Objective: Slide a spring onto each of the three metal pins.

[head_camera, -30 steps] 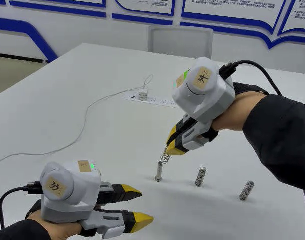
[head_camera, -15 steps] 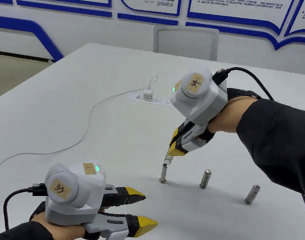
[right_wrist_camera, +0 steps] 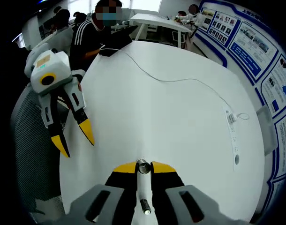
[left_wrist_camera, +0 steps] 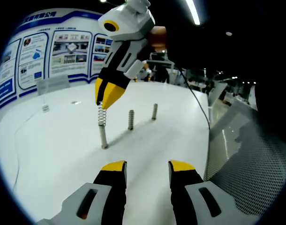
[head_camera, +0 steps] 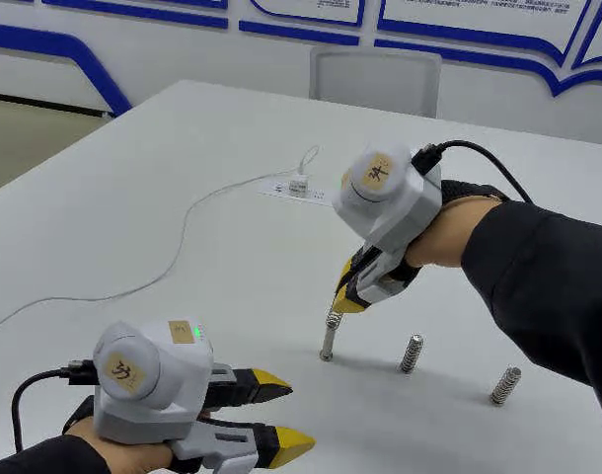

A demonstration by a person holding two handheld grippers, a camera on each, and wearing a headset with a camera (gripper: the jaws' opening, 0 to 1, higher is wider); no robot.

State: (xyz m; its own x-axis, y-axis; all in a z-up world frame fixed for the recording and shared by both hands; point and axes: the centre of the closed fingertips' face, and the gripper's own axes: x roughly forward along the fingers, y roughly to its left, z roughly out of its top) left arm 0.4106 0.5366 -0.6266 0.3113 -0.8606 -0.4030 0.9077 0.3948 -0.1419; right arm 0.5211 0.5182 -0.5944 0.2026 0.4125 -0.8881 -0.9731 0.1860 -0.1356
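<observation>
White tabletop (head_camera: 133, 247) bears an upright pin (head_camera: 327, 347). The right gripper (head_camera: 343, 300) clamps a spring (head_camera: 333, 318) between its yellow tips, the lower coils hiding the pin's top. The left gripper (head_camera: 293, 415) sits low, well apart, jaws parted. Two other springs (head_camera: 412, 353) stand upright nearby, their cores hard to make out.

Pinched between right fingers (head_camera: 345, 300): small steel coil spring (head_camera: 333, 319), upright, lower end started on top of slim upright pin (head_camera: 327, 342) just beneath the tips. Well clear of fingers, off to one side: second spring (head_camera: 412, 353) and third spring (head_camera: 505, 385), each sleeved over its pin.
</observation>
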